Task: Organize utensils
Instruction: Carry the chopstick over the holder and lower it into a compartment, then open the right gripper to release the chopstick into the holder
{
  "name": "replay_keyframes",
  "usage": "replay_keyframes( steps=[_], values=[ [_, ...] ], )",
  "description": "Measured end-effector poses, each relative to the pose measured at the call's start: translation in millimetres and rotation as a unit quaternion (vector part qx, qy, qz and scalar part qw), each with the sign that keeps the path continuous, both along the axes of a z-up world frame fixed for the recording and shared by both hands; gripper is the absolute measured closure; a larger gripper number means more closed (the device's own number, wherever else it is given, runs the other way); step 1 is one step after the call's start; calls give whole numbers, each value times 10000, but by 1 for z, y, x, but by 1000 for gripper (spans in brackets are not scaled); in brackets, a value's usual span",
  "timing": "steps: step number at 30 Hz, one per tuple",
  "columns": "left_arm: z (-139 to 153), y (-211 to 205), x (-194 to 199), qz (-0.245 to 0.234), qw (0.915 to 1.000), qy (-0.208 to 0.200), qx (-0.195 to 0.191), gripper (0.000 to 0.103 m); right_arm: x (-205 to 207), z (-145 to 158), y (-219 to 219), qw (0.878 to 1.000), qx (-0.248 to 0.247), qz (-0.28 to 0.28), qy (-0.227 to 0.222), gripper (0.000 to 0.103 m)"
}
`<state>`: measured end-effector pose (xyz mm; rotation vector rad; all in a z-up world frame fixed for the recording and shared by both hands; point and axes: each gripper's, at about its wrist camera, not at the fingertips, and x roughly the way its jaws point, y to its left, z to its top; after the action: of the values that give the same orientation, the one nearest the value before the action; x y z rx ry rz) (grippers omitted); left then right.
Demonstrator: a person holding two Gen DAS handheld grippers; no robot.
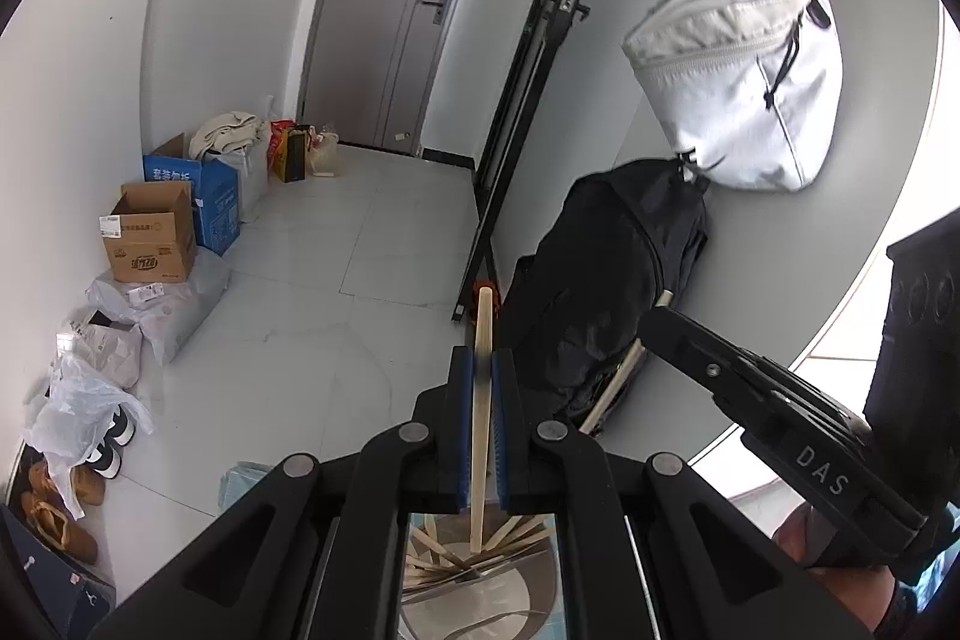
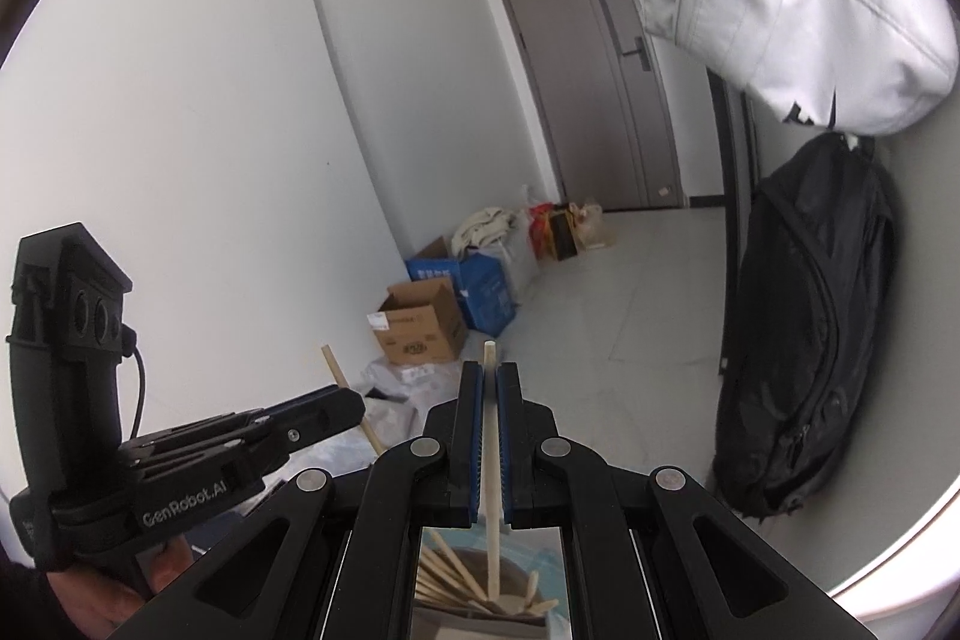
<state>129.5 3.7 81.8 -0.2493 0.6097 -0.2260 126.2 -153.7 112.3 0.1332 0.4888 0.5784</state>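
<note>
Chopsticks are being held upright, one per gripper: the left gripper [image 1: 482, 367] is clamping a wooden chopstick [image 1: 480, 400] between its pads, and the right gripper [image 2: 489, 376] is clamping another chopstick [image 2: 491, 460], both sticking out beyond the fingertips.

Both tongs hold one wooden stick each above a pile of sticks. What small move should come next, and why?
Probably carry both sticks toward wherever they are sorted, keeping the grips shut. The left tongs clamp a wooden stick, and the right tongs clamp another stick. Both are lifted from the pile of sticks below. The destination is not in view.
</note>
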Motion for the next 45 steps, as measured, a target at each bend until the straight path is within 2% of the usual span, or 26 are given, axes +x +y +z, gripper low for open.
replay_keyframes(
  steps=[4,11,15,20,28,30,33,36,38,40,42,43,44,45],
  values=[
    [-6,-1,4,-80,9999,57,43,101,4,-8,0,9999,21,102,62,99],
    [-13,-8,-2,-285,9991,-103,286,101,-2,-20,3,9996,-100,245,60,99],
    [-15,-9,-1,-435,9984,102,342,101,-8,-27,8,9993,-285,254,49,99],
    [-12,-4,1,-692,9968,385,111,101,-13,-34,9,9987,-310,365,197,98],
    [-19,6,6,-1159,9861,1170,-237,100,-27,-55,11,9969,-375,425,541,97],
    [-22,4,6,-1191,9837,1336,-155,100,-33,-58,11,9967,-364,445,578,96],
    [-22,2,2,-1214,9825,1410,-40,99,-40,-58,11,9964,-392,462,585,96],
    [-20,8,0,-1098,9844,1371,-107,97,-44,-58,11,9961,-458,419,634,94],
    [-19,12,1,-1022,9840,1452,-140,85,-47,-57,7,9963,-359,356,692,86],
    [-14,18,-3,-893,9860,1394,-204,78,-53,-54,2,9971,-231,285,669,78],
    [-9,23,-9,-759,9888,1270,-179,62,-61,-48,-3,9979,-176,214,581,75],
    [-6,25,-15,-655,9907,1183,-161,49,-66,-46,-5,9983,-130,192,531,70],
    [-4,28,-18,-594,9922,1077,-185,46,-69,-44,-7,9985,-102,173,503,61],
    [-2,30,-24,-525,9939,944,-202,46,-73,-41,-8,9988,-81,144,459,57]
  ],
)
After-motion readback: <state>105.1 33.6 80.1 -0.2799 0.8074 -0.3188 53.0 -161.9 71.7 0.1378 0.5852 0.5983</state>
